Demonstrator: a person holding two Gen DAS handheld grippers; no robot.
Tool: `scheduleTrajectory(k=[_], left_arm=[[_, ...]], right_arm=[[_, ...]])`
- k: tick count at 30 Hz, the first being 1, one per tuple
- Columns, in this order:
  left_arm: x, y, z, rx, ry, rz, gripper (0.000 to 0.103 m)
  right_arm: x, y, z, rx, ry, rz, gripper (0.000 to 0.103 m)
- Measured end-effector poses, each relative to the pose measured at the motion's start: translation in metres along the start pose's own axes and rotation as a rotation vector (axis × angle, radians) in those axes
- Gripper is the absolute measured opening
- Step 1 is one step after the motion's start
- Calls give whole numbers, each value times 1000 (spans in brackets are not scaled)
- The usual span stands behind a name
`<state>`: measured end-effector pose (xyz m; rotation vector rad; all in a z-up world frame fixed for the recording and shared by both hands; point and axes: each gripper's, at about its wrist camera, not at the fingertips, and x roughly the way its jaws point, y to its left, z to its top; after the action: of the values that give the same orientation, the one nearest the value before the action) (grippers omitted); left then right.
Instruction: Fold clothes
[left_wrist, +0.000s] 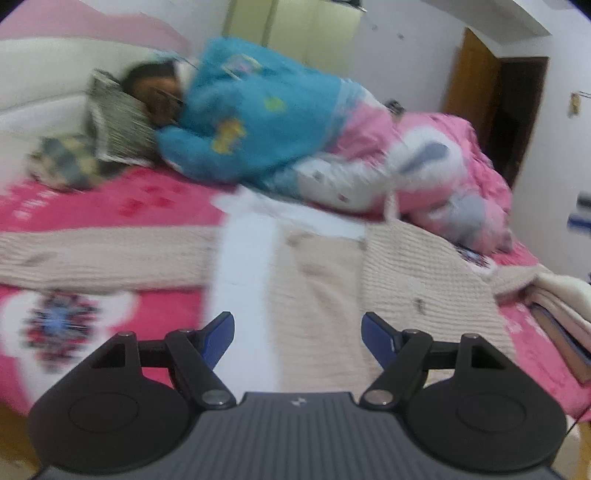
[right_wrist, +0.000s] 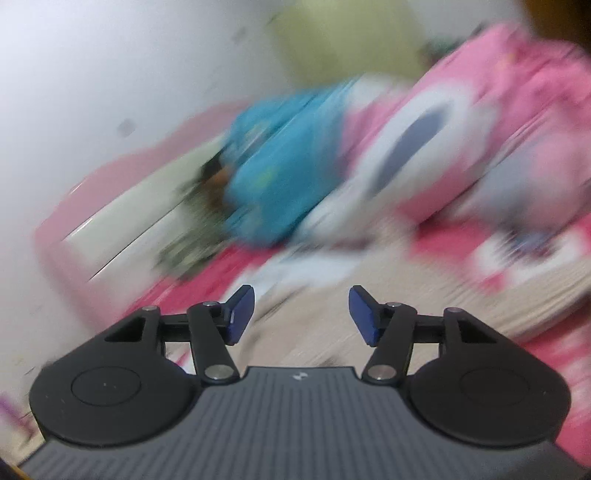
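A beige knitted cardigan (left_wrist: 406, 280) with a white front band lies spread flat across the pink bed sheet (left_wrist: 110, 206); one sleeve stretches to the left. My left gripper (left_wrist: 297, 332) hovers open above the cardigan's lower part, nothing between its blue fingertips. The right wrist view is badly blurred by motion. There my right gripper (right_wrist: 301, 314) is open and empty above the beige knit (right_wrist: 332, 332), tilted toward the bed.
A person in a blue top (left_wrist: 258, 122) lies along the far side of the bed, head on a striped pillow (left_wrist: 118, 125). A pink and white quilt (left_wrist: 443, 173) is bunched beside them. Folded items (left_wrist: 561, 317) sit at the right edge. A brown door (left_wrist: 491, 107) stands behind.
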<state>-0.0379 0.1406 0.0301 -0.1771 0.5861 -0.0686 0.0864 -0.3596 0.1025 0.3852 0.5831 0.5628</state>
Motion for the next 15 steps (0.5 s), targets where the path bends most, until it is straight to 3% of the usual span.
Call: scheduleTrajectory(k=[3, 6, 12, 15], left_arm=[[-22, 27, -8, -49, -3, 58, 76], [-32, 45, -26, -107, 8, 44, 76], [-18, 54, -60, -135, 68, -5, 72], [2, 48, -70, -137, 98, -48, 59]], right_arm=[[57, 29, -45, 39, 147, 145, 60], [104, 56, -100, 24, 261, 145, 60], [125, 106, -169, -312, 314, 35, 60], [125, 123, -196, -500, 301, -40, 60]])
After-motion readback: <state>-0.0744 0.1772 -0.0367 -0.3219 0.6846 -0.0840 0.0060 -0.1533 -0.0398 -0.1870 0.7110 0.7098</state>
